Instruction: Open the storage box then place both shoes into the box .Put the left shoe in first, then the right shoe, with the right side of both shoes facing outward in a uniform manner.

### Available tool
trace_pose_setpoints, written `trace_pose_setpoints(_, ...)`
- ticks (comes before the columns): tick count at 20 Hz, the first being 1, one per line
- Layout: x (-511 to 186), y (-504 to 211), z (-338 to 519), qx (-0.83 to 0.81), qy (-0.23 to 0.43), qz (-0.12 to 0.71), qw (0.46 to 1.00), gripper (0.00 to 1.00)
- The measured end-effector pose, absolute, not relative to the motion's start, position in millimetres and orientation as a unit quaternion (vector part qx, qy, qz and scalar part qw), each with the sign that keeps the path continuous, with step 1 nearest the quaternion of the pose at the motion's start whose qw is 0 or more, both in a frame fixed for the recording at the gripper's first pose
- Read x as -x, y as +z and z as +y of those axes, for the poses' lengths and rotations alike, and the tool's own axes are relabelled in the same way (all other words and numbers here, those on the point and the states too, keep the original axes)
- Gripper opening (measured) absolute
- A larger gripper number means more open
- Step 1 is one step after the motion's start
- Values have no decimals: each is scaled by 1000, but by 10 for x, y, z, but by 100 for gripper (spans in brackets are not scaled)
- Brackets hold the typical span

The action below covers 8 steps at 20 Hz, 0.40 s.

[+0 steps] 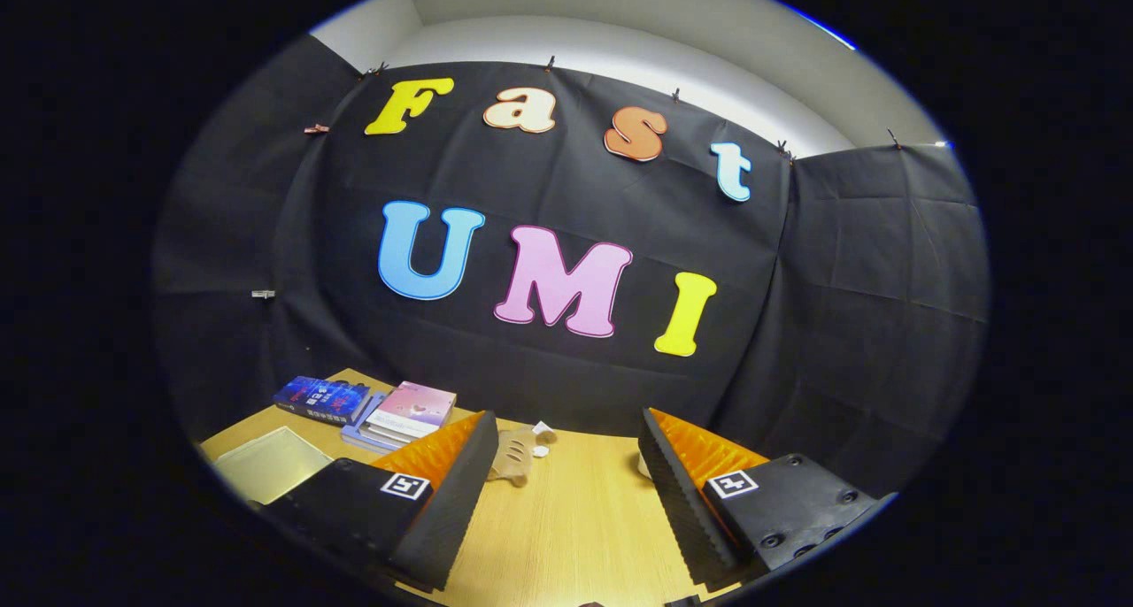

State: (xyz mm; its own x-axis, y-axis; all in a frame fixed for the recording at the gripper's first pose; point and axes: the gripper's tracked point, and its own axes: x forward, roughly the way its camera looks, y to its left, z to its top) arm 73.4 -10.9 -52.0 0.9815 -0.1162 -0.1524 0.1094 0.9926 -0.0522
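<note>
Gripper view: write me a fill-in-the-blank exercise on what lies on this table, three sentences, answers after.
1. The gripper has its fingers spread ____, with bare light wooden table between them.
2. The small tan plush toy lies just ahead of the ____ finger.
3. The pink-covered stack of books lies beside a book with a dark ____ cover.

Missing words: open; left; blue

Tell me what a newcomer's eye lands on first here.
The gripper stands open, its fingers spread wide over the bare wooden table. Beyond them a small tan plush toy lies by the black cloth wall, with a stack of books off to one side.
</note>
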Motion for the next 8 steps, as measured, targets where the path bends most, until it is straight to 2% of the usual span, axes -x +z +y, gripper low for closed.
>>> trace_pose_setpoints(8,-715,-460,-154,12,-37,81,996,98)
